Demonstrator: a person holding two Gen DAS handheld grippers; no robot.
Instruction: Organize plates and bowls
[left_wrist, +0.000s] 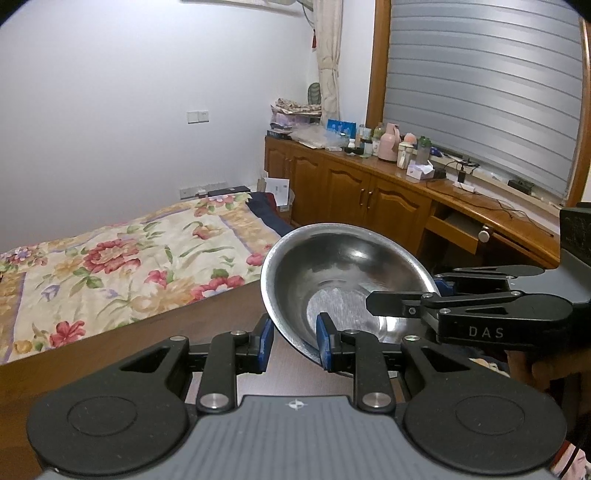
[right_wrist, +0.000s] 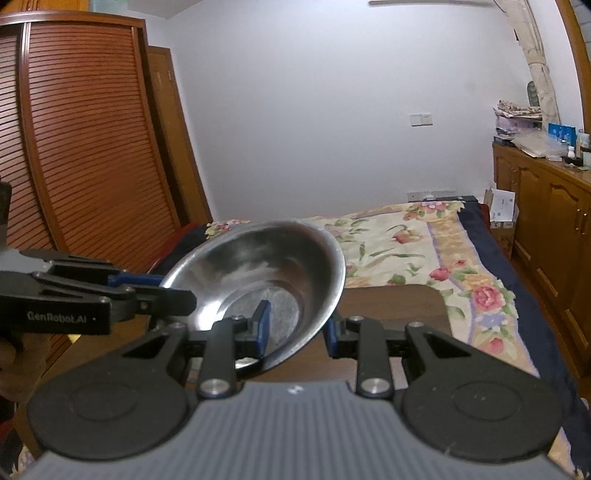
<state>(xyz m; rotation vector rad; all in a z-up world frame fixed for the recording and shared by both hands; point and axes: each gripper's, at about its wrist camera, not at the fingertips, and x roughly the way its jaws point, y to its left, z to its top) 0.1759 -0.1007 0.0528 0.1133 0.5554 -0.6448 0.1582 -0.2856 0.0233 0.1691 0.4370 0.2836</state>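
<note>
Steel bowl (left_wrist: 347, 284) is held between both grippers, lifted clear of the dark wooden table (right_wrist: 391, 314) that lies below them. Its near rim is pinched by the left gripper (left_wrist: 293, 341), whose blue pads (left_wrist: 324, 339) are nearly closed, one inside the bowl and one outside. The opposite rim, to the right of that claw, is clamped the same way by the right gripper (right_wrist: 297, 328), narrowly parted, with its inner pad (right_wrist: 263, 323) seen against the bowl's inside wall. The bowl is tilted, its open side turned towards each camera. Beyond the claws a bed with a floral quilt (left_wrist: 122, 266) is seen, and wooden cabinets (left_wrist: 343, 184) stand further right.
</note>
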